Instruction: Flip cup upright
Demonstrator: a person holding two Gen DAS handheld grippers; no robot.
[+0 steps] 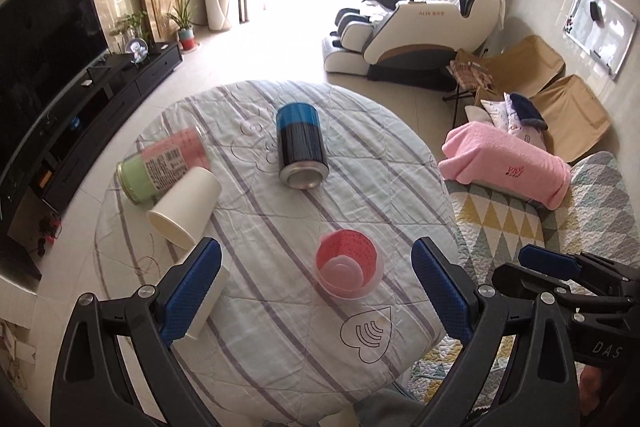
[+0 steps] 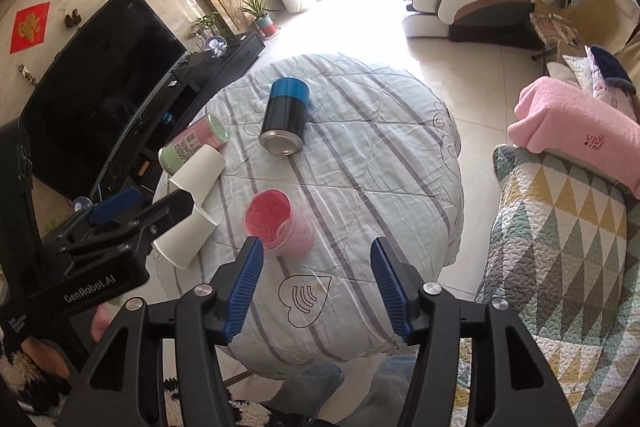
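A pink translucent measuring cup [image 1: 347, 265] stands upright on the round cloth-covered table [image 1: 392, 163], between my left gripper's open fingers and a little ahead. It also shows in the right wrist view [image 2: 276, 225]. Two white paper cups lie on their sides at the table's left: one [image 1: 186, 207] by the green-pink can, another [image 2: 184, 237] partly hidden under my left gripper's left finger. My left gripper [image 1: 316, 291] is open and empty. My right gripper [image 2: 316, 287] is open and empty over the table's near edge, and shows at the left view's right edge [image 1: 552, 263].
A blue-black can [image 1: 302, 147] lies on its side mid-table. A green-pink can [image 1: 164, 163] lies at the left edge. A sofa with a triangle-patterned quilt [image 2: 560, 235] and a pink towel [image 2: 580, 139] stands right. A TV [image 2: 100, 107] stands left.
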